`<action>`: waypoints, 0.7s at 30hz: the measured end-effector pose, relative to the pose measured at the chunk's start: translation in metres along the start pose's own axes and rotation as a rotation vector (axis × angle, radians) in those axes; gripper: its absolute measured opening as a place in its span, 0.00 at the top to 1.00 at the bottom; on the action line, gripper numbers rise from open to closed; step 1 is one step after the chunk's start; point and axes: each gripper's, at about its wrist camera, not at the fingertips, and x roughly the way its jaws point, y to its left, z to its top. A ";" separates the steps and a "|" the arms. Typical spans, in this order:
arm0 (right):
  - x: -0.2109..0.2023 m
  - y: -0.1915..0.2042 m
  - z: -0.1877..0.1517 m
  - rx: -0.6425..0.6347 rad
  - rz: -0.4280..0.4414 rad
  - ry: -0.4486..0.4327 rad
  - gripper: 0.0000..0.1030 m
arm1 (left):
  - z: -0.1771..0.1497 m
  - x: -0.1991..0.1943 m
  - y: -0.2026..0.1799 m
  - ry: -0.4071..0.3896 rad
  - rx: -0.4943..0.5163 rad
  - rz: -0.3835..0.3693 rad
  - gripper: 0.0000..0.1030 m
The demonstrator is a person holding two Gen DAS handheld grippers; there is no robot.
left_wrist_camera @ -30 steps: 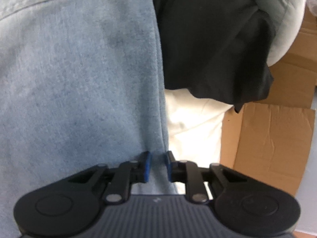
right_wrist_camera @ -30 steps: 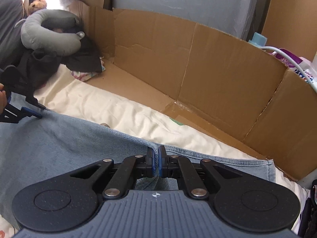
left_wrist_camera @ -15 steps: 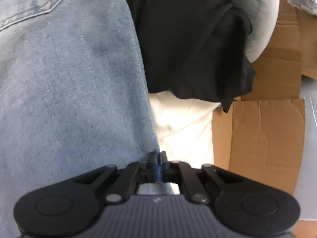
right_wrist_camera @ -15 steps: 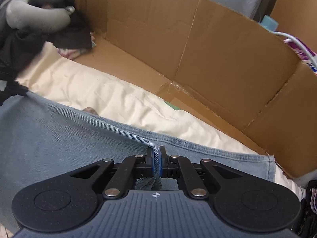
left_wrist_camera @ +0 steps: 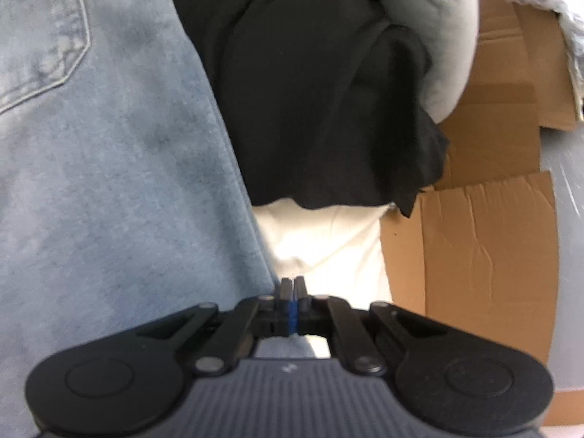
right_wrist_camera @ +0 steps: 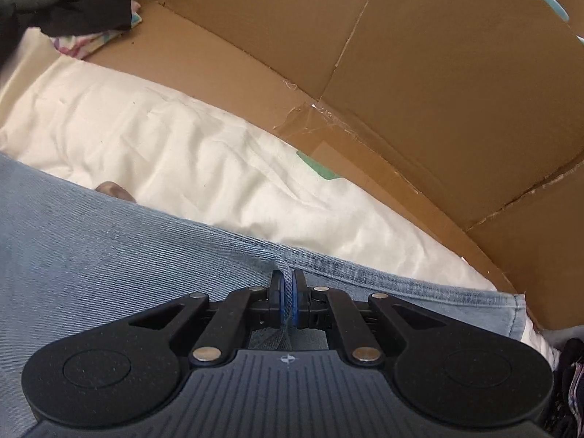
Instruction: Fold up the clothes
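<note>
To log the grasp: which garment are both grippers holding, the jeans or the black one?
The light blue jeans; the black garment lies apart, untouched.

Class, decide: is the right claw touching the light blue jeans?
Touching. The right wrist view shows the right claw shut, a fold of the jeans edge pinched between its blue pads.

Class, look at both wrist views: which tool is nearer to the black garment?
Left. The left tool grips the jeans edge just below the black garment; the right tool sees it far off.
</note>
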 end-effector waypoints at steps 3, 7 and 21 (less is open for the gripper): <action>0.004 0.003 0.003 -0.011 -0.014 0.000 0.98 | -0.005 -0.018 0.000 -0.005 -0.002 -0.049 0.98; 0.007 0.002 0.005 -0.010 -0.009 -0.006 0.98 | -0.006 -0.031 0.006 -0.003 0.024 -0.067 0.92; -0.075 -0.040 -0.066 0.183 0.100 -0.194 0.44 | 0.026 0.006 0.039 0.063 0.082 -0.013 0.98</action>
